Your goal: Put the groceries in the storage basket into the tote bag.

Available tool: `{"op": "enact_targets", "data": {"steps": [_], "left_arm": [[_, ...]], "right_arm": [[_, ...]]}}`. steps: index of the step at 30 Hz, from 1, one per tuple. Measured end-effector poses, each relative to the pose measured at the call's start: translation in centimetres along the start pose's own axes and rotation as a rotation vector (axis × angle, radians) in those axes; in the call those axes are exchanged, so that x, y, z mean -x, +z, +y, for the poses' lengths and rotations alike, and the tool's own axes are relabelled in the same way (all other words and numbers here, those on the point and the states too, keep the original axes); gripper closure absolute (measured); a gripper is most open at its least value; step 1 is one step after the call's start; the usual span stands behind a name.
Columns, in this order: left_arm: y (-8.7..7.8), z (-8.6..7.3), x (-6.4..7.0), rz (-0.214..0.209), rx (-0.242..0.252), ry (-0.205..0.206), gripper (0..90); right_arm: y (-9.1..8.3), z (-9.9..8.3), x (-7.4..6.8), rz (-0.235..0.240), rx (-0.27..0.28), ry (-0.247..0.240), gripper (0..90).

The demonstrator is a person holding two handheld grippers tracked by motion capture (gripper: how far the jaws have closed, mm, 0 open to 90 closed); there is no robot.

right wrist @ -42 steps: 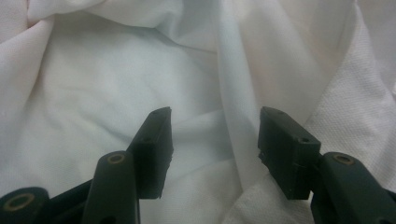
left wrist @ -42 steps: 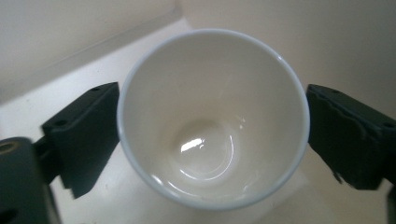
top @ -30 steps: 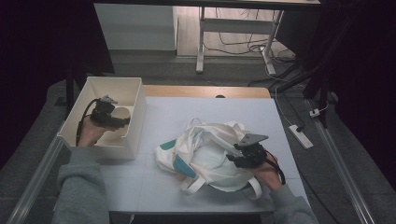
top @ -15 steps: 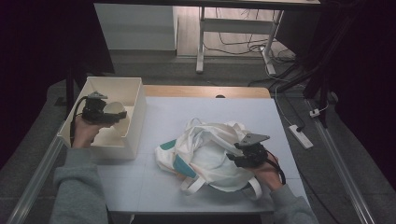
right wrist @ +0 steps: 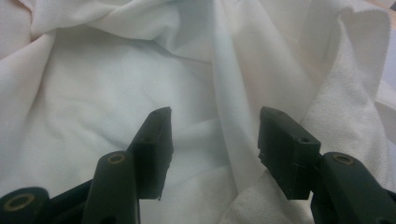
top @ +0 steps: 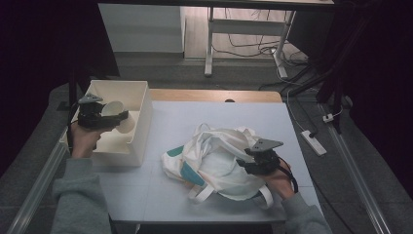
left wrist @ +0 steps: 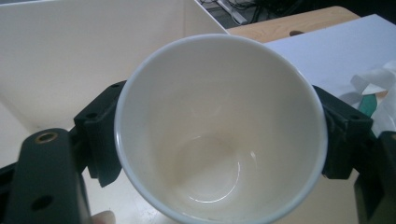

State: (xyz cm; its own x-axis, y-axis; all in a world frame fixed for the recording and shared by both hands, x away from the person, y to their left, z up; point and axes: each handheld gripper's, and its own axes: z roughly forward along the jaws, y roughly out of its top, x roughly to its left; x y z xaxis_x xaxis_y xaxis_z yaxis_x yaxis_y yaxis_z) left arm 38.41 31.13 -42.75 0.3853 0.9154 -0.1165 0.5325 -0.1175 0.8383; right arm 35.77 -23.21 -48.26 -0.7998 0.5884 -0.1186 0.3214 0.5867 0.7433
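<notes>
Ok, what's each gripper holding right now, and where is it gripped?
The left gripper clamps a white cup across its outer wall, just below the rim. The right gripper is open over the white cloth bag, holding nothing.

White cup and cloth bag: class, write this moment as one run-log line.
left gripper: shut on white cup, above box | right gripper: open, on cloth bag | table

My white ceramic cup (left wrist: 219,130) cut off at the bottom edge in my left gripper view, its outer wall hiding my jaw faces, contents of the crumpled white cloth bag (top: 219,158) hidden under folds, teal print partly buried.
</notes>
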Motion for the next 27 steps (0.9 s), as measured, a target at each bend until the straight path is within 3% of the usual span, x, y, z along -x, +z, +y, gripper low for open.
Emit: {"op": "enact_targets", "data": {"steps": [5,12,18,23,27], "left_arm": [[-0.7,0.2,0.3,0.008,0.038,-0.009,19.6],[-1.5,0.6,0.8,-0.015,0.096,-0.017,19.7],[-1.9,1.1,1.6,-0.065,0.139,-0.027,19.7],[-1.8,1.4,2.3,-0.045,0.144,-0.002,19.6],[-2.5,1.3,2.0,-0.017,0.181,-0.024,19.7]], "right_arm": [[-0.2,0.1,0.0,-0.003,0.01,0.002,44.9],[-0.2,0.1,0.0,-0.003,0.011,0.001,44.9],[-0.3,0.2,0.0,-0.005,0.017,0.001,44.9],[-0.4,0.2,0.0,-0.004,0.016,0.001,44.9],[-0.3,0.1,0.0,-0.002,0.014,0.0,44.9]]}}
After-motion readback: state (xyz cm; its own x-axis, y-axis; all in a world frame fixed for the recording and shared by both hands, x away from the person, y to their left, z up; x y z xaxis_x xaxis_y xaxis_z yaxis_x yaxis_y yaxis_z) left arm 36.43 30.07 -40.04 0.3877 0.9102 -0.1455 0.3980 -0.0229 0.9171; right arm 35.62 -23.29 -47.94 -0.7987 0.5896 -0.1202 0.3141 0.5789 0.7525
